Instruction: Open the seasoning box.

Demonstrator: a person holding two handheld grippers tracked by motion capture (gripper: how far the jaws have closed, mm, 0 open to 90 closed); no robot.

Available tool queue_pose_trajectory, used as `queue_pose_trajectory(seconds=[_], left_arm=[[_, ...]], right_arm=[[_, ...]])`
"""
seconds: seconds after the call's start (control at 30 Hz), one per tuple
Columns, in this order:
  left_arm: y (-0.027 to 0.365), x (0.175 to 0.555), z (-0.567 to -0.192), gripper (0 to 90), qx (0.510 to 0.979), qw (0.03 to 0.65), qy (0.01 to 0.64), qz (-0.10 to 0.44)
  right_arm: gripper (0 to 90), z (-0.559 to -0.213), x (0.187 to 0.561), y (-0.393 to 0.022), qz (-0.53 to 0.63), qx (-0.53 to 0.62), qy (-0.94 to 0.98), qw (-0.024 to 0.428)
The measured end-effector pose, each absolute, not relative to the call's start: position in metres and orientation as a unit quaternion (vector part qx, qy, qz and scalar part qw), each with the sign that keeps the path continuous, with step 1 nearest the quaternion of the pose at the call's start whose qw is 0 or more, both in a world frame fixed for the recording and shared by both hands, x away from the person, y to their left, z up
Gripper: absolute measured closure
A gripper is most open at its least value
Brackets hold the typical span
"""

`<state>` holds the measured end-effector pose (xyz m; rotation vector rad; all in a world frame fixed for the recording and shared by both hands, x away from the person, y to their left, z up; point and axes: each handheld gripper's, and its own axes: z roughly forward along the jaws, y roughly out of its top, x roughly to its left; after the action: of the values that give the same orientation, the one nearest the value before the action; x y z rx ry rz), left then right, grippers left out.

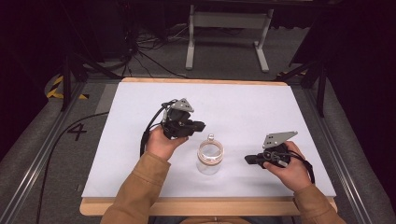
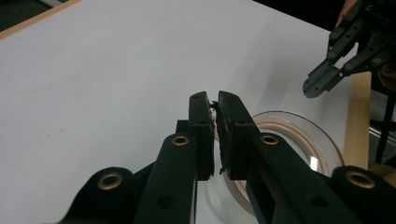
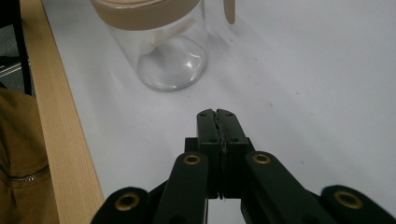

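Observation:
A clear glass jar with a beige lid ring stands upright at the middle front of the white mat. My left gripper is held just to the jar's left and a little behind it, jaws shut and empty. In the left gripper view its jaws hover over the jar's rim. My right gripper is to the right of the jar, pointing at it, shut with nothing held. In the right gripper view, the tips are a short gap from the jar's base.
The mat lies on a wooden table whose front edge is near the person's brown sleeves. A metal frame rail and cables run along the left. A white stand is on the floor beyond the table.

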<state>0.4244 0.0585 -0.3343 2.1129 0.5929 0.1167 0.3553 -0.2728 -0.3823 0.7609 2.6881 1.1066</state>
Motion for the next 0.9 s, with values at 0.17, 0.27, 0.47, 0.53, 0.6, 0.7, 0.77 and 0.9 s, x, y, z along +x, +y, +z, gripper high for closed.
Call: queue_pose_trajectory(seconds=[0.17, 0.27, 0.47, 0.53, 0.6, 0.7, 0.77, 0.9], left_arm=[[0.053, 0.432, -0.350, 87.0, 0.860, 0.447, 0.241, 0.048], [0.050, 0.433, -0.353, 87.0, 0.861, 0.446, 0.241, 0.046], [0.045, 0.430, -0.358, 87.0, 0.863, 0.443, 0.238, 0.057], [0.043, 0.429, -0.359, 87.1, 0.862, 0.449, 0.231, 0.050], [0.038, 0.427, -0.359, 87.1, 0.865, 0.448, 0.221, 0.049], [0.036, 0.427, -0.359, 86.6, 0.865, 0.450, 0.218, 0.046], [0.036, 0.427, -0.359, 86.5, 0.864, 0.451, 0.220, 0.041], [0.037, 0.428, -0.360, 86.8, 0.863, 0.453, 0.222, 0.035]], right_arm=[[90.0, -0.389, 0.354, -0.265, 0.359, 0.247, 0.898, 0.061], [90.0, -0.394, 0.354, -0.259, 0.352, 0.240, 0.903, 0.055], [90.0, -0.398, 0.353, -0.251, 0.346, 0.233, 0.908, 0.047], [90.0, -0.400, 0.353, -0.248, 0.344, 0.228, 0.910, 0.046], [90.0, -0.401, 0.352, -0.246, 0.341, 0.227, 0.911, 0.044], [90.0, -0.402, 0.352, -0.244, 0.340, 0.224, 0.912, 0.042], [90.0, -0.402, 0.351, -0.244, 0.339, 0.224, 0.913, 0.042], [90.0, -0.403, 0.350, -0.242, 0.341, 0.222, 0.913, 0.043]])
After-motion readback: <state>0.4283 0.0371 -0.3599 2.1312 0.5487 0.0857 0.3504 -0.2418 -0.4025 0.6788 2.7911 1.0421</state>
